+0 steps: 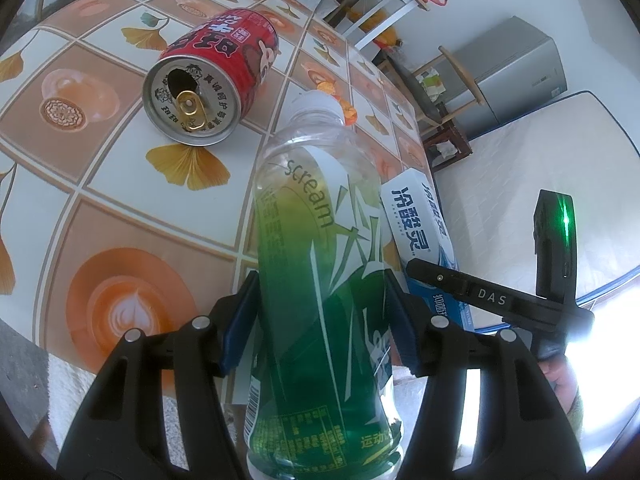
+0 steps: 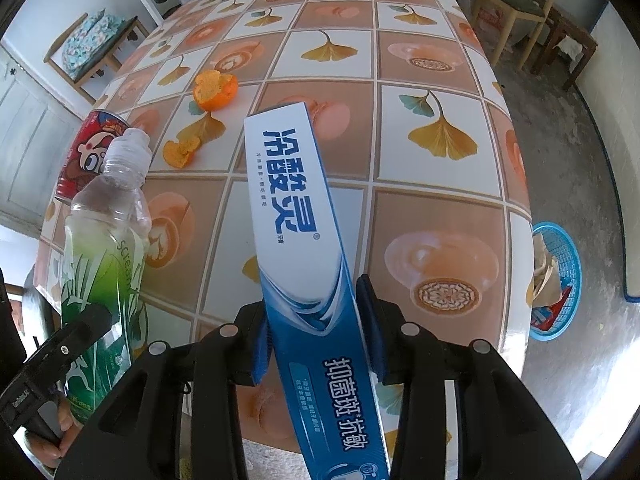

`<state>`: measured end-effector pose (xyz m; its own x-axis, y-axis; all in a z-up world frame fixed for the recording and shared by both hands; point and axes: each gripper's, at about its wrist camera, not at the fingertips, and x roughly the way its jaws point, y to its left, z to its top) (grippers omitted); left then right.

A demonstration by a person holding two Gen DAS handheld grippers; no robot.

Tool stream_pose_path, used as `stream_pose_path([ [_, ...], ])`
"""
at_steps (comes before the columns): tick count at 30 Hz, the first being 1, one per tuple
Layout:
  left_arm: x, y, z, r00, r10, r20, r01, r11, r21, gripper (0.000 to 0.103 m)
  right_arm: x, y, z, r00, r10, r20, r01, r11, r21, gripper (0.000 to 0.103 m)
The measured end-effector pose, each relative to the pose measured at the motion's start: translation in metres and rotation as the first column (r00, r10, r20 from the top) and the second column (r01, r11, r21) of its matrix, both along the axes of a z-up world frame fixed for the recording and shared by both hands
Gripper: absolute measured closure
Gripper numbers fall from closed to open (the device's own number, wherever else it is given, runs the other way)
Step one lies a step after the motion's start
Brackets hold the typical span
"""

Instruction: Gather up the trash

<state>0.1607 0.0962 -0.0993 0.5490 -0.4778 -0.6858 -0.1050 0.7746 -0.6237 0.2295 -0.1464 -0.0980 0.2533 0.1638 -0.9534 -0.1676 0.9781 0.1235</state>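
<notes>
My left gripper (image 1: 320,316) is shut on a green and clear plastic bottle (image 1: 316,264) and holds it above the table's near edge. My right gripper (image 2: 316,324) is shut on a blue and white toothpaste box (image 2: 300,216), lifted over the table. The bottle also shows in the right wrist view (image 2: 104,248) at the left, the box in the left wrist view (image 1: 420,216) beside the bottle. A red drink can (image 1: 212,76) lies on its side on the table, opened end toward me. Orange peel pieces (image 2: 214,90) lie further in.
The table (image 2: 440,208) has a tiled cloth with ginkgo leaves. A blue basket (image 2: 560,280) with trash stands on the floor at the right. Chairs (image 2: 516,8) stand beyond the far edge. A mattress (image 1: 540,168) lies right of the table.
</notes>
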Motion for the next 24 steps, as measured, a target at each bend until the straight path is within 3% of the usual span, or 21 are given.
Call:
stream_pose_path([
  [24,-0.0072,0.0017,0.0045,1.000,0.002,0.019,-0.002,1.000,-0.001,0.046,-0.0031,-0.0097,0.0066,0.999,-0.031,0.016,0.030,0.999,0.038,0.066],
])
